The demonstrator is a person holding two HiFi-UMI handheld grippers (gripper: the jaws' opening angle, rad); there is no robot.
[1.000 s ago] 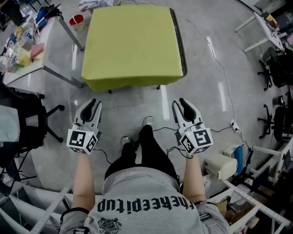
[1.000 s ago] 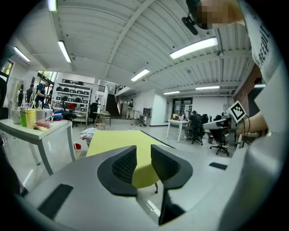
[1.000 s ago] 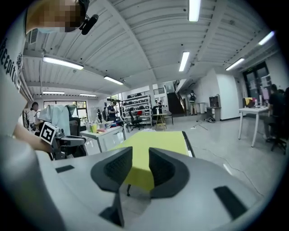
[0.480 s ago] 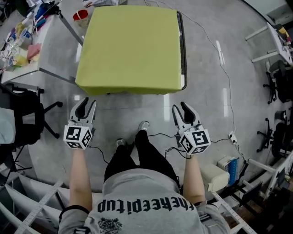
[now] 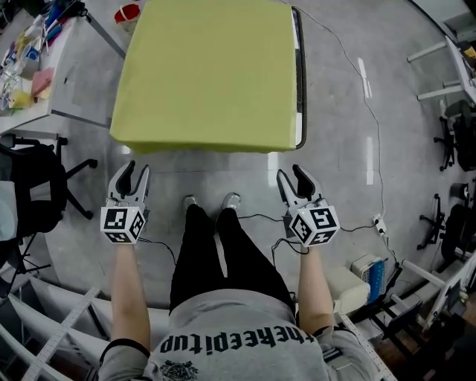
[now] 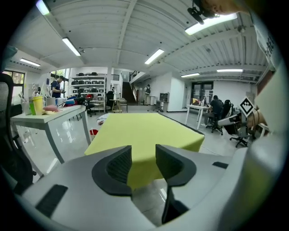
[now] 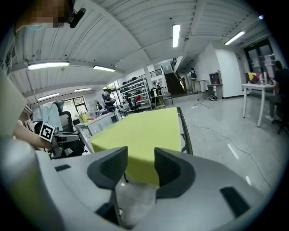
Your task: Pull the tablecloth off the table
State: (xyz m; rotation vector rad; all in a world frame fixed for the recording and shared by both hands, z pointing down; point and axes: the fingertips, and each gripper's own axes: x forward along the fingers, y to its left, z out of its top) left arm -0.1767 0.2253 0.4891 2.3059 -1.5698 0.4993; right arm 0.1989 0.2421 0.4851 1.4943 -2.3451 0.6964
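Note:
A yellow-green tablecloth (image 5: 208,74) covers the table and hangs over its near edge; the table's dark rim (image 5: 300,82) shows only along the right side. My left gripper (image 5: 130,174) hovers short of the near left corner, apart from the cloth. My right gripper (image 5: 295,177) hovers short of the near right corner, also apart. Both sets of jaws have just been opening and hold nothing. In the left gripper view the tablecloth (image 6: 144,133) lies ahead beyond the left gripper (image 6: 143,164). The right gripper view shows the tablecloth (image 7: 146,131) past the right gripper (image 7: 141,167).
A white desk (image 5: 71,82) with clutter stands at the left, a red cup (image 5: 126,13) behind it. A black chair (image 5: 37,186) is near my left arm. A cable (image 5: 372,111) and power strip (image 5: 379,222) lie on the floor at right, near office chairs (image 5: 457,126).
The table has come closer and fills more of the head view. Both grippers have sunk toward its near corners, and their jaws stand wider apart.

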